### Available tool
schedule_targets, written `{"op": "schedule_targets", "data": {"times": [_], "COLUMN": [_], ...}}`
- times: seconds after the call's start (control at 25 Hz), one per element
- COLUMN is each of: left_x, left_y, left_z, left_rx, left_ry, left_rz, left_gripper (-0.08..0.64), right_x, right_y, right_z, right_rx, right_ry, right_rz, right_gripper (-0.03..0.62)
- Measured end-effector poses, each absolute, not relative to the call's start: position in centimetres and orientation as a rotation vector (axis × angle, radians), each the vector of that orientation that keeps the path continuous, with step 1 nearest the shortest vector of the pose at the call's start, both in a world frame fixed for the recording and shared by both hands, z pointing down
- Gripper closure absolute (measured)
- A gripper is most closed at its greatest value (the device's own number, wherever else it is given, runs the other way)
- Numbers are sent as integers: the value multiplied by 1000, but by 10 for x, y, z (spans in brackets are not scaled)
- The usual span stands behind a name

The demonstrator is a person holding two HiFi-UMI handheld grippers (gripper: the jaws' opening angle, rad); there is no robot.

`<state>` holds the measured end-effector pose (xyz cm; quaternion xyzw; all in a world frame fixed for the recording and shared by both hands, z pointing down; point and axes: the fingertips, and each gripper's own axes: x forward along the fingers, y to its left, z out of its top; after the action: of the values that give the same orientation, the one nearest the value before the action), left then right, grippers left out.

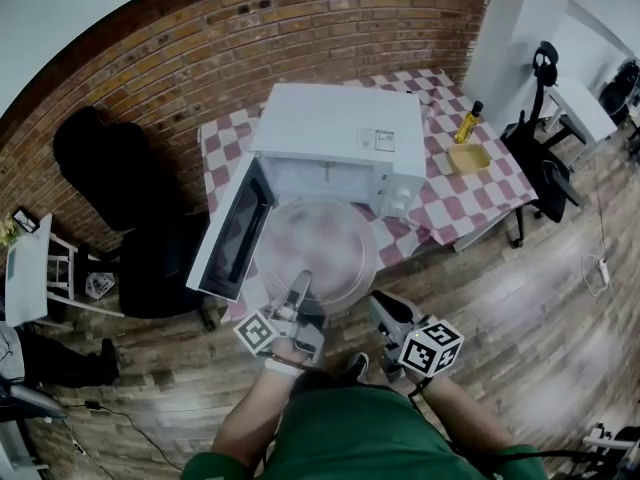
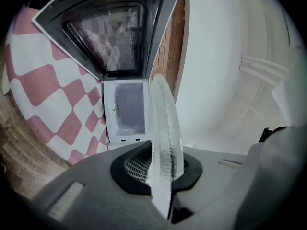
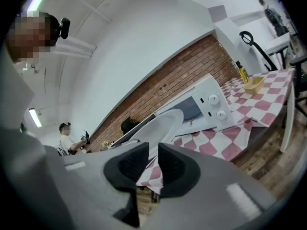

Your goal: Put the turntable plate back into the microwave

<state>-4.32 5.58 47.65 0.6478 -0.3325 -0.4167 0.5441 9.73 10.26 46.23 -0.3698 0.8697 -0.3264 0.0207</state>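
A round clear glass turntable plate (image 1: 318,243) hangs level in front of the open white microwave (image 1: 340,128). My left gripper (image 1: 302,283) is shut on the plate's near rim. In the left gripper view the plate (image 2: 163,119) stands edge-on between the black pads of that gripper (image 2: 163,169), with the empty cavity (image 2: 125,108) and the open door (image 2: 110,32) beyond. My right gripper (image 1: 382,308) sits just off the plate's near right rim, apart from it. In the right gripper view its jaws (image 3: 153,159) stand a narrow gap apart with nothing between them, and the plate (image 3: 165,121) lies ahead.
The microwave stands on a table with a red-and-white checked cloth (image 1: 470,203); its door (image 1: 232,233) swings out to the left. A yellow-capped bottle (image 1: 469,121) and a yellow dish (image 1: 468,158) sit at the table's right end. A black office chair (image 1: 545,168) stands right, dark furniture (image 1: 110,168) left.
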Motion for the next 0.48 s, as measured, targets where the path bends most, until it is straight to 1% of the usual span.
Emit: {"op": "schedule_targets", "data": {"times": [0.48], "left_x": [-42], "left_y": [18], "left_z": [495], "left_rx": [1520], "left_ry": [-807], "left_rz": [-980], "left_gripper": [523], "right_x": [85], "right_y": [71], "right_z": [486], "right_rx": [-1125], "right_ry": [2726], "right_rz": [-1088], "right_gripper": [529]}}
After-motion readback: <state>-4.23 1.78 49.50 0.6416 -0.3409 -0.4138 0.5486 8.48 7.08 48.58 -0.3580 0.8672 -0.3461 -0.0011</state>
